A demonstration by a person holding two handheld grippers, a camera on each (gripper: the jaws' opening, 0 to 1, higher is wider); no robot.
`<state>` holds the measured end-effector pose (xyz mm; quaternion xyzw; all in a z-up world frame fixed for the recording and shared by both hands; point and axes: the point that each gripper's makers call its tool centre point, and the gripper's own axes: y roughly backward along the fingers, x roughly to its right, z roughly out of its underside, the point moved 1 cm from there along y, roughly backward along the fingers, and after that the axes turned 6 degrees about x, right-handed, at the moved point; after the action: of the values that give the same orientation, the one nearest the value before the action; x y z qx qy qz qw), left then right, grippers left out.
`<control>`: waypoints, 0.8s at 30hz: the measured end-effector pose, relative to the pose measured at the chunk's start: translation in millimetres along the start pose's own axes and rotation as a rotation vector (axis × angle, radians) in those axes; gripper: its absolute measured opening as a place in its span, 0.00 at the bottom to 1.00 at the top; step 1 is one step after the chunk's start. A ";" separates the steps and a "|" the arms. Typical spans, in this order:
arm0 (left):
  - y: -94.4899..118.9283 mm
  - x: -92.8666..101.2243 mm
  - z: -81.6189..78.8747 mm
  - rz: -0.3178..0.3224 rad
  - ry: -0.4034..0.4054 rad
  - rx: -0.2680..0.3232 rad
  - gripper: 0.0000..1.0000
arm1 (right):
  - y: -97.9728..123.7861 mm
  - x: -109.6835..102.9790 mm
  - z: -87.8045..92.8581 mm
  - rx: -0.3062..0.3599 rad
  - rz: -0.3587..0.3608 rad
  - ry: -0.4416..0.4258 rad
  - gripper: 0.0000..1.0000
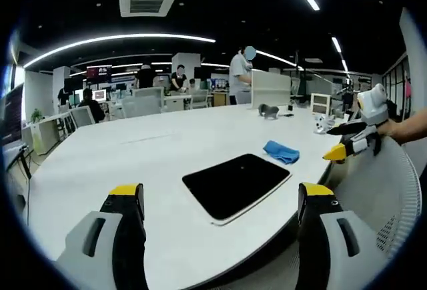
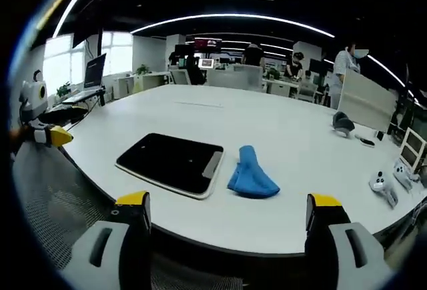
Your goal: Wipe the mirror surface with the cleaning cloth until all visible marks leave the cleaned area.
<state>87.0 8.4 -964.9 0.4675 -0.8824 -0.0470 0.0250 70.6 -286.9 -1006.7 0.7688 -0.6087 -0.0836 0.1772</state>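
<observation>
Both grippers off the table (image 1: 133, 170) edge, nothing between the jaws. Left gripper (image 1: 220, 200) spread wide, right gripper (image 2: 228, 210) spread wide too. Mirror (image 2: 172, 162) lying flat, dark, near the table's front edge. Blue cloth (image 2: 251, 175) bunched just beside the mirror, not touching either gripper. People (image 1: 239, 77) at desks far behind.

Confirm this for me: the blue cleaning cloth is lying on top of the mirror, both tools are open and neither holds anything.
Not quite. The blue cleaning cloth lies on the white table beside the mirror, not on top of it; the right gripper view shows it just past the mirror's edge. The rest stands: the left tool and the right tool are both open and hold nothing.
</observation>
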 end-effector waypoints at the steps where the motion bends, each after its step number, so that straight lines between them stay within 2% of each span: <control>1: 0.1 0.1 -0.3 0.001 0.002 0.003 0.95 | 0.1 -0.1 0.8 -0.004 0.000 0.003 0.96; 5: 1.3 -1.1 3.3 -0.003 0.023 -0.014 0.94 | 0.3 -0.4 0.4 -0.001 0.001 0.000 0.95; 18: 2.4 -4.0 0.5 -0.017 0.036 0.010 0.97 | -0.8 -1.0 1.8 -0.008 -0.007 -0.007 0.95; 24: 3.0 2.1 5.3 0.027 0.050 -0.019 0.99 | 1.7 5.1 -2.5 0.029 0.028 -0.033 0.94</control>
<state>82.9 8.6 -969.9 0.4563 -0.8872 -0.0435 0.0521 71.1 -291.7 -1003.3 0.7612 -0.6235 -0.0850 0.1572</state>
